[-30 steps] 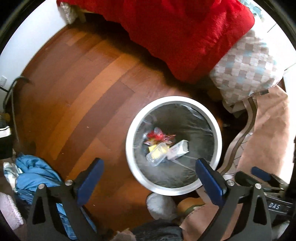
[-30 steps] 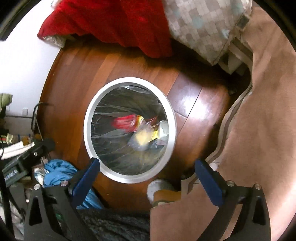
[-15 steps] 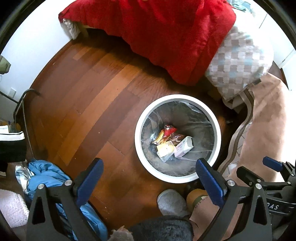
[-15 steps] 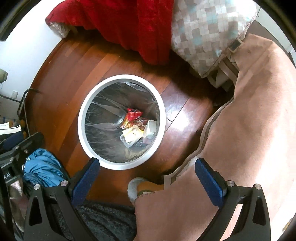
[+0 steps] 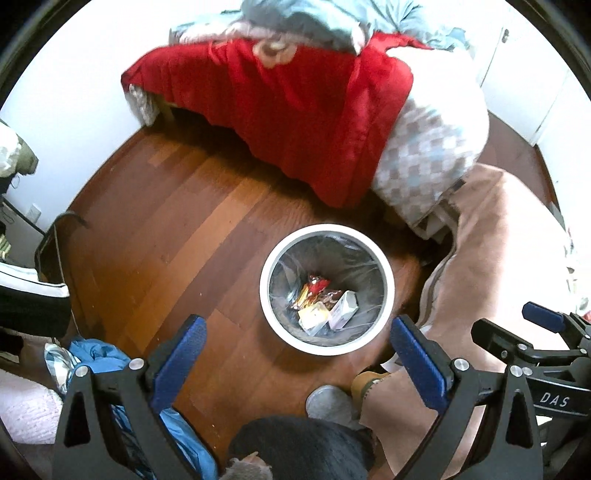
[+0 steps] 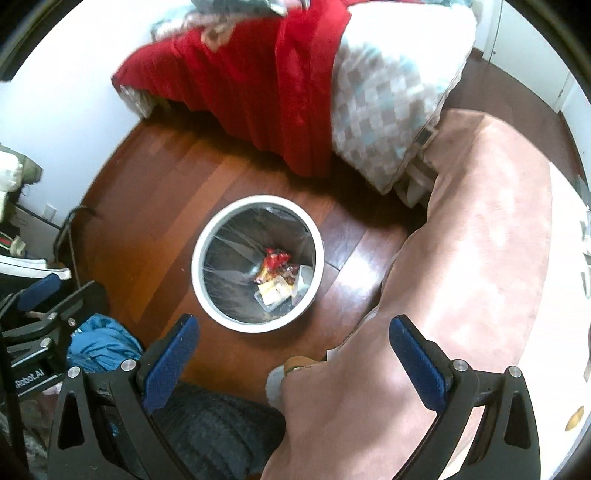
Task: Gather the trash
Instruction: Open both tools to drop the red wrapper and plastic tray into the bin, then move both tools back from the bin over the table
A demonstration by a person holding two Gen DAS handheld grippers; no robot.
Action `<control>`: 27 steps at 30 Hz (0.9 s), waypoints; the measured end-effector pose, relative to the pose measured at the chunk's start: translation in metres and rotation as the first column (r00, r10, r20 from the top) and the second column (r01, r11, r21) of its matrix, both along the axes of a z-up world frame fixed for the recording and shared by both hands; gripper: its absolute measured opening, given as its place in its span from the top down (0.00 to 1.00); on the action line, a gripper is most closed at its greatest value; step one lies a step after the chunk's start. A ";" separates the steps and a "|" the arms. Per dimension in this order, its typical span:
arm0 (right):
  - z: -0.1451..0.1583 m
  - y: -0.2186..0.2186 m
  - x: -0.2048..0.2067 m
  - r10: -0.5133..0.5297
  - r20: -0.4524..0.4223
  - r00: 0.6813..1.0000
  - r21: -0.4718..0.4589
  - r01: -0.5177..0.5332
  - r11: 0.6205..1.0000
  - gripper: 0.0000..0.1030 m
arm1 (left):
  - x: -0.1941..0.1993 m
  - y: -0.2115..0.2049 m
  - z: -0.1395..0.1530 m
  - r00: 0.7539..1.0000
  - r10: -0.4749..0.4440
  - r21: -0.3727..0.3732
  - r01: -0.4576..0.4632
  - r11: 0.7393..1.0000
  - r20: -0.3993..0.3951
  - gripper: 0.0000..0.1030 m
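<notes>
While the red blanket (image 5: 295,122) hangs off the bed over the wooden floor (image 5: 177,236), the white-rimmed bin (image 5: 327,236) stands below both grippers, lined with clear plastic. Inside lie a white carton (image 5: 344,309), a yellow pack (image 5: 314,315) and red wrappers (image 5: 317,285). The left gripper (image 5: 295,354) and right gripper (image 6: 291,350) hang high with fingers spread wide and empty. The drop looks done; the next move calls for finding further litter, none plainly visible here.

Your views bright, daylight from right side. White wall (image 5: 92,74) ahead-left of claws blown out. Glare on floorboards (image 6: 343,254) beyond right claw (image 6: 291,343). Bedding (image 5: 303,22) far ahead motion-blurred. Fisheye bends edges; corners black.
</notes>
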State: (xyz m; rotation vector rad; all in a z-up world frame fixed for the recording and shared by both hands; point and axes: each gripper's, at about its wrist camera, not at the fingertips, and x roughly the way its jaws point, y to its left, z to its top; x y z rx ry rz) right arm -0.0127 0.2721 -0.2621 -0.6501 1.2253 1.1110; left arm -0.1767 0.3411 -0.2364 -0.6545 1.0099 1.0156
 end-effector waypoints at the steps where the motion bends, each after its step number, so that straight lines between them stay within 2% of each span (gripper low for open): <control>1: 0.010 -0.007 -0.001 -0.005 0.001 1.000 0.019 0.005 1.000 0.00 | -0.001 -0.006 0.008 1.000 -0.006 0.014 0.006 1.000 0.005 0.01; 7: 0.064 -0.044 -0.005 -0.020 -0.023 1.000 0.129 0.023 0.991 0.00 | -0.009 -0.040 0.048 0.999 -0.020 0.089 0.018 0.996 0.028 0.01; 11: 0.091 -0.075 0.000 -0.053 -0.104 0.993 0.194 0.072 0.978 0.00 | -0.011 -0.068 0.073 0.998 -0.029 0.134 0.021 0.991 0.056 0.01; 14: 0.102 -0.103 0.009 -0.083 -0.167 0.983 0.229 0.120 0.966 0.00 | -0.002 -0.089 0.080 0.997 -0.056 0.158 0.049 0.986 0.045 0.01; 19: 0.106 -0.170 0.042 -0.195 -0.196 0.961 0.236 0.240 0.942 0.00 | 0.032 -0.117 0.071 0.994 -0.107 0.171 0.101 0.980 0.029 0.01; 23: 0.090 -0.239 0.095 -0.362 -0.187 0.913 0.194 0.396 0.898 0.00 | 0.093 -0.149 0.041 0.980 -0.198 0.139 0.196 0.971 0.001 0.01; 27: 0.070 -0.315 0.167 -0.552 -0.149 0.821 0.124 0.569 0.813 0.00 | 0.162 -0.190 0.004 0.951 -0.306 0.104 0.310 0.945 -0.051 0.01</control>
